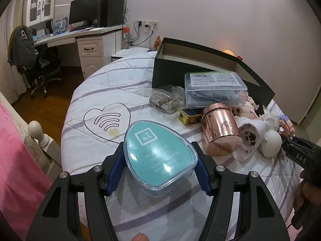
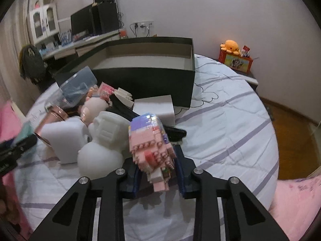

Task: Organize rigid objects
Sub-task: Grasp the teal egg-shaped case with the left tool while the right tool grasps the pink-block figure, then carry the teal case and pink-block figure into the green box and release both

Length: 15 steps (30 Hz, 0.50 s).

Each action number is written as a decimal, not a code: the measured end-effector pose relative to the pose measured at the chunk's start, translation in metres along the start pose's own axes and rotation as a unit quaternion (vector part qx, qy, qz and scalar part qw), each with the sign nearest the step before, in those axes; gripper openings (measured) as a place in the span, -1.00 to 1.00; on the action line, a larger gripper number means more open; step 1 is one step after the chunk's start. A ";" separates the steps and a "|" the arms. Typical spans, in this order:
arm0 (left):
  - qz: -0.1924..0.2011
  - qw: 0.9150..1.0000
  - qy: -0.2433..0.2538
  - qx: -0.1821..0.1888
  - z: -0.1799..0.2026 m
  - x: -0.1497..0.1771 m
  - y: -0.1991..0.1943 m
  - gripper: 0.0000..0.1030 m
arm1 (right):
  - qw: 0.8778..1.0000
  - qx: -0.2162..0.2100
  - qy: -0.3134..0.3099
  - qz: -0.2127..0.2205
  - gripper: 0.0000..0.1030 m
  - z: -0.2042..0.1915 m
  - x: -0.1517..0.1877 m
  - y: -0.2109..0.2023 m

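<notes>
On the bed (image 1: 96, 92), a teal case (image 1: 160, 156) sat clamped in the left tool (image 1: 159, 170), a pink brick figure (image 2: 154, 150) in the right tool (image 2: 158, 177). Beyond, the black box (image 2: 144, 80) looked empty; clutter remained unsorted, so barely begun.

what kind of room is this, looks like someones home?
Most likely a bedroom at home: the work surface is a bed with a white quilted cover striped in lilac, a white corner desk holds a black computer monitor, and an orange plush toy sits nearby.
</notes>
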<state>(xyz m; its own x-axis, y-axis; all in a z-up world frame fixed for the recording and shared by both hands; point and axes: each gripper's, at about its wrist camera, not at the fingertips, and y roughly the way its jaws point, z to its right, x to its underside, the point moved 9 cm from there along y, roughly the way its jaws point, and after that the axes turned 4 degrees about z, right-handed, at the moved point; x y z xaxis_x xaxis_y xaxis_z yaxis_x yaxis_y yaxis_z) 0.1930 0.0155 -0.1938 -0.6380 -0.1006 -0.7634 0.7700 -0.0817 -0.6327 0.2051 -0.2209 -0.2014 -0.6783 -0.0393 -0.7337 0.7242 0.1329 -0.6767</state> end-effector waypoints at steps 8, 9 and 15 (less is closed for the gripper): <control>-0.001 1.000 0.001 0.001 0.002 -0.001 -0.006 0.23 | 0.999 -0.028 0.034 0.009 -0.44 0.004 0.002 -0.017; 0.000 1.000 0.003 0.001 0.004 -0.002 -0.008 0.23 | 0.999 -0.030 0.037 0.010 -0.44 0.004 0.002 -0.019; 0.005 1.000 0.011 0.001 0.010 -0.009 -0.019 0.23 | 0.998 -0.044 0.049 0.019 -0.44 0.001 -0.004 -0.035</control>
<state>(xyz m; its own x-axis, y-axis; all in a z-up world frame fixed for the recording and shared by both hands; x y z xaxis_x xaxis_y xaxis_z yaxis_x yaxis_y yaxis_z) 0.1844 0.0085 -0.1734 -0.6300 -0.0787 -0.7726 0.7765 -0.0837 -0.6246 0.1822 -0.2269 -0.1751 -0.6621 0.0635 -0.7468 0.7392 0.2197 -0.6367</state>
